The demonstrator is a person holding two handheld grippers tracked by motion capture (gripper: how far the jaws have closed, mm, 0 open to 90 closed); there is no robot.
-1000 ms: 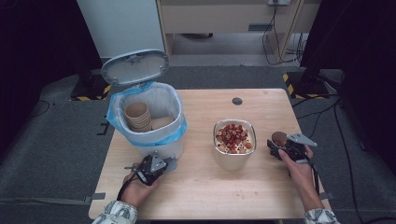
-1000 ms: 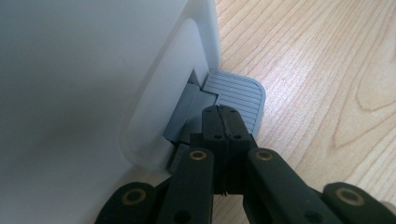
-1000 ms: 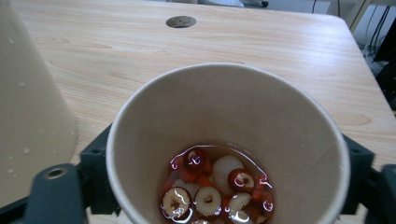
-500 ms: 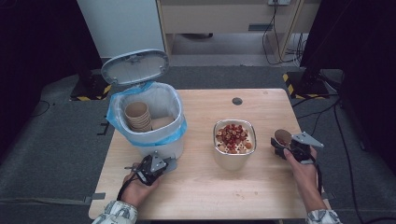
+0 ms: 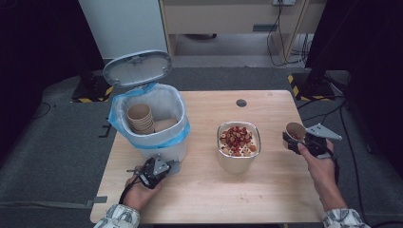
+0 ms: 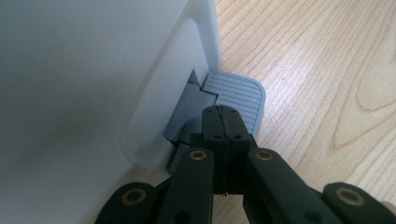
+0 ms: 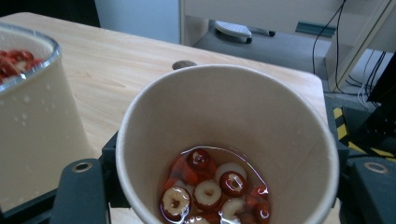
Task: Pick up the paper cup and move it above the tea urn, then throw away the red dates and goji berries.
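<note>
A brown paper cup (image 5: 294, 131) sits between the jaws of my right gripper (image 5: 298, 140), lifted off the table's right side; the jaws have just been closing on it. In the right gripper view the cup (image 7: 261, 121) holds red and white fruit slices (image 7: 208, 189) in liquid. My left gripper (image 5: 159, 167) is shut at the foot of the white pedal bin (image 5: 172, 108). Its closed tips (image 6: 225, 116) rest on the grey pedal (image 6: 238, 93). The bin's lid (image 5: 138, 68) stands raised. A stack of paper cups (image 5: 140, 118) lies inside the blue liner.
A bowl (image 5: 237, 162) full of red and pale fruit slices stands at the table's middle, left of the held cup, and appears again in the right gripper view (image 7: 32, 116). A round cable hole (image 5: 241, 102) marks the far table edge. Cables cross the floor behind.
My right gripper has risen with the cup and shifted slightly right, away from the bowl. The left gripper stays on the pedal, and the lid stays up.
</note>
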